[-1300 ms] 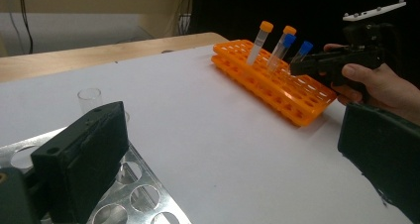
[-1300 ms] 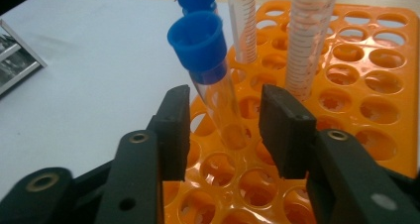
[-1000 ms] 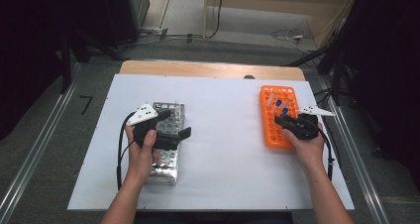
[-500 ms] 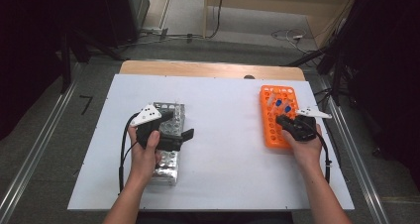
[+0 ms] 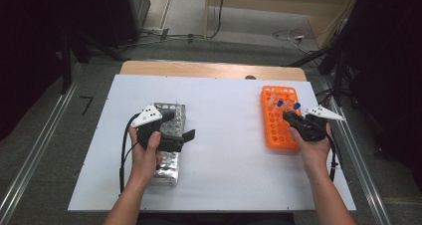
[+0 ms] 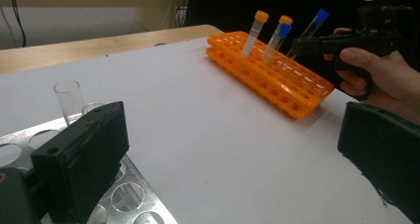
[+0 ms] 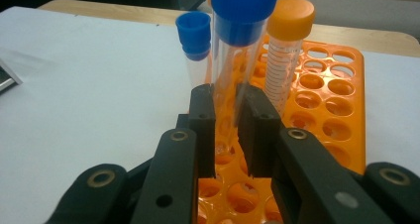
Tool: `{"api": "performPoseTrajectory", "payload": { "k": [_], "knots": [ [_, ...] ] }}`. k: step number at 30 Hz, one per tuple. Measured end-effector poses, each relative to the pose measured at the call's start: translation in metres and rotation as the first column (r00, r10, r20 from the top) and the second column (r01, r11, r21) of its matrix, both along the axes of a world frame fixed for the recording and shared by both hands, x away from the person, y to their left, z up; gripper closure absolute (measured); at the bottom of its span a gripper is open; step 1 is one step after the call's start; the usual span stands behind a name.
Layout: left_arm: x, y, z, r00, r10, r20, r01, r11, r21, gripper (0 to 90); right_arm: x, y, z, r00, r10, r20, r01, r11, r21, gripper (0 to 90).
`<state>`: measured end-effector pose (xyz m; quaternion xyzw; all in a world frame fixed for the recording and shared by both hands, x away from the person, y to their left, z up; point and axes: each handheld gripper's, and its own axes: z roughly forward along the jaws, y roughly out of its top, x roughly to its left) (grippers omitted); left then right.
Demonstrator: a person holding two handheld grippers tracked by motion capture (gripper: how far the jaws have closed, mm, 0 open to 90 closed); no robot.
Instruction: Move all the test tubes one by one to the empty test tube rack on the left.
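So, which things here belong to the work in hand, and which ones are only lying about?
In the job:
- right gripper, shut on the blue-capped clear plastic tube
- orange plastic tube rack
- left gripper, open
- perforated metal rack

Lying about:
- cables on the floor
- wooden table edge

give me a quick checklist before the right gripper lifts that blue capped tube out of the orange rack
1. Right gripper jaws closed on the blue-capped tube: ok.
2. Grip sits on the clear body below the cap: ok.
3. Neighbouring orange-capped tube apart from the held tube: ok, though close.
4. Tube bottom free of the orange rack: cannot tell.
5. Left gripper open over the metal rack, well away: ok.
6. Free holes in the metal rack beside the glass tube: ok.
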<state>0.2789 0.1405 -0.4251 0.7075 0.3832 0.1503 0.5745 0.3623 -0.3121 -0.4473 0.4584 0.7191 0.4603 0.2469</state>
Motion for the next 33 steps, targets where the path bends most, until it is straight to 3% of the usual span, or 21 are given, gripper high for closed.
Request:
{"api": "performPoseTrajectory", "payload": {
  "k": [11,20,26,33],
  "knots": [
    [-0.002,-0.004,0.003,0.9999,-0.013,0.009,0.013,0.9999,0.004,0.0,-0.013,0.008,0.013,0.9987,0.05,0.01,-0.05,0.998,0.033,75.1],
    [-0.004,-0.01,0.005,0.9992,-0.036,0.018,0.036,0.9993,0.008,0.0,-0.024,0.029,0.02,0.9893,0.145,0.016,-0.146,0.988,0.05,75.2],
    [-0.006,-0.016,0.006,0.9984,-0.052,0.022,0.052,0.9986,0.011,0.0,-0.033,0.051,0.021,0.9732,0.229,0.015,-0.23,0.972,0.051,75.1],
    [-0.007,-0.023,0.006,0.9969,-0.075,0.021,0.075,0.9971,0.011,0.0,-0.043,0.079,0.019,0.9466,0.322,0.008,-0.322,0.945,0.052,75.2]
  ]
}}
